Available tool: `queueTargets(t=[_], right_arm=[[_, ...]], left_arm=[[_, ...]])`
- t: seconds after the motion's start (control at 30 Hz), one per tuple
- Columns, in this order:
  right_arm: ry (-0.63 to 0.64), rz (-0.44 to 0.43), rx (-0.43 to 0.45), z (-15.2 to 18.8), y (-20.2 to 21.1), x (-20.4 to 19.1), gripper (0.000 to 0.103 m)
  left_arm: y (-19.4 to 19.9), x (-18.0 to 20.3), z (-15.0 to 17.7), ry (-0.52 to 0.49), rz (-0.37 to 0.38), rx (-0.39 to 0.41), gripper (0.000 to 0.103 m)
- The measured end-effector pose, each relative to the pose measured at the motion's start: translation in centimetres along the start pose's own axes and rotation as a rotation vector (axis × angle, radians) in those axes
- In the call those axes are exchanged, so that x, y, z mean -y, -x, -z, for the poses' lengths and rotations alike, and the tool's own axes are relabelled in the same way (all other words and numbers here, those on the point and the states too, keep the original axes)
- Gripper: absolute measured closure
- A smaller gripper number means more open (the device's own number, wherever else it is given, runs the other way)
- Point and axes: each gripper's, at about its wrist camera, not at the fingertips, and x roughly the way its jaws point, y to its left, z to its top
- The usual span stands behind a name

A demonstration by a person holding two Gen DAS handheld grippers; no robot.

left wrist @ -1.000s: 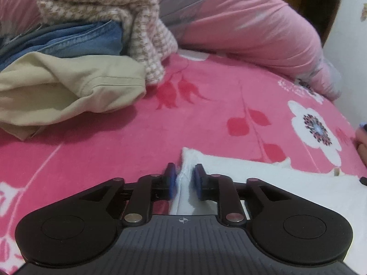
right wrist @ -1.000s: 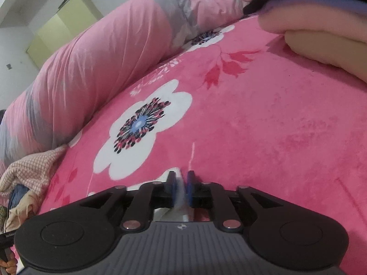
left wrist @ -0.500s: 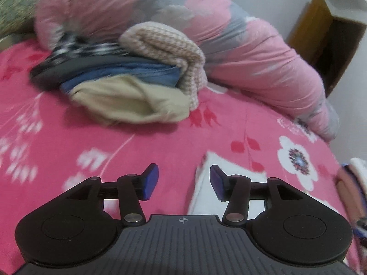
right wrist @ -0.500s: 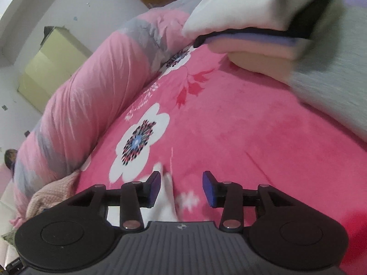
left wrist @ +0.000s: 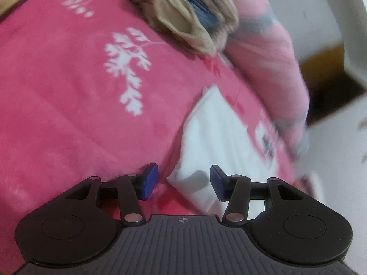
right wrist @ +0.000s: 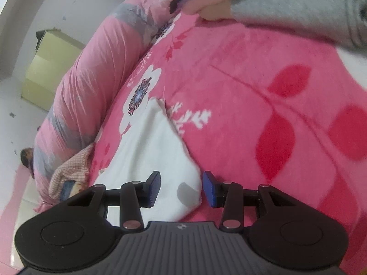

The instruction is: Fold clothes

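Left wrist view is a bit smeared, but going left to right: fuzzy pink blanket with white leaf prints, then the left gripper hovering low with its jaws spread wide and nothing in them, and the white cloth lying flat on the blanket, its near corner right between the blue pads. Up top there's a heap of clothes, tan and denim and a knit thing, and right of that a puffy pink quilt. In the right wrist view the quilt runs down the left, the white cloth sits in the middle, and the right gripper is also wide open and empty, with the cloth's other near corner between its pads. A stack of laid-up clothes, grey on the right, sits at the far top. The cloth looks thin, light and totally floppy, so I'd guess it sags and drags on that grippy fleece if you grab mid-edge. Corners or hem are the spots to pinch, both at once. It looks like a tidy narrow rectangle already, though I can't tell how many layers.
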Motion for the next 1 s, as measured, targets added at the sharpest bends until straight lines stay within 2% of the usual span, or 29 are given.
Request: queueTargets(t=[0.07, 0.13, 0.17, 0.27, 0.33, 0.37, 0.43, 0.53, 0.6, 0.67, 0.73, 0.77, 0.83, 1.0], right_arm=[[-0.008, -0.008, 0.001, 0.3, 0.1, -0.1, 0.06], [-0.009, -0.02, 0.002, 0.7, 0.3, -0.4, 0.059], [-0.008, -0.026, 0.004, 0.9, 0.4, -0.5, 0.059], [-0.007, -0.038, -0.002, 1.3, 0.3, -0.8, 0.059], [-0.013, -0.034, -0.006, 1.5, 0.1, -0.7, 0.059], [-0.016, -0.031, -0.008, 1.6, 0.0, -0.7, 0.059], [-0.025, -0.034, -0.006, 1.8, 0.2, -0.7, 0.059], [-0.018, -0.028, 0.009, 1.8, 0.8, -0.8, 0.059], [-0.02, -0.016, 0.014, 1.8, 0.9, -0.5, 0.059], [-0.038, -0.002, 0.014, 1.8, 0.9, 0.2, 0.059], [-0.059, 0.005, 0.012, 1.8, 0.8, 0.8, 0.059], [-0.068, 0.005, 0.01, 1.8, 0.7, 1.0, 0.06], [-0.055, 0.012, 0.013, 1.8, 0.9, 0.9, 0.059], [0.007, 0.02, 0.031, 2.0, 1.2, -0.3, 0.059]], left_arm=[[0.2, -0.9, -0.2, 0.111, 0.062, 0.017, 0.054], [0.1, -1.2, 0.1, 0.174, 0.1, 0.004, 0.057], [0.0, -1.1, 0.4, 0.177, 0.092, -0.002, 0.059], [-0.7, -0.3, 0.8, 0.144, 0.006, 0.014, 0.07], [-1.1, 0.0, 1.0, 0.141, -0.045, 0.034, 0.096], [-1.2, 0.1, 1.0, 0.143, -0.058, 0.044, 0.098], [-0.5, 1.0, 0.8, 0.108, -0.039, 0.087, 0.1], [1.6, 3.7, 0.7, -0.076, 0.018, 0.156, 0.1], [2.0, 4.6, 0.8, -0.196, 0.002, 0.16, 0.1], [1.0, 3.7, 1.0, -0.27, -0.072, 0.118, 0.1], [-0.4, 1.7, 1.1, -0.268, -0.126, 0.052, 0.1], [-0.6, 0.9, 1.0, -0.247, -0.114, 0.037, 0.099], [-0.2, 0.4, 0.9, -0.242, -0.076, 0.042, 0.098], [1.6, 1.0, 1.4, -0.309, -0.113, 0.08, 0.095]])
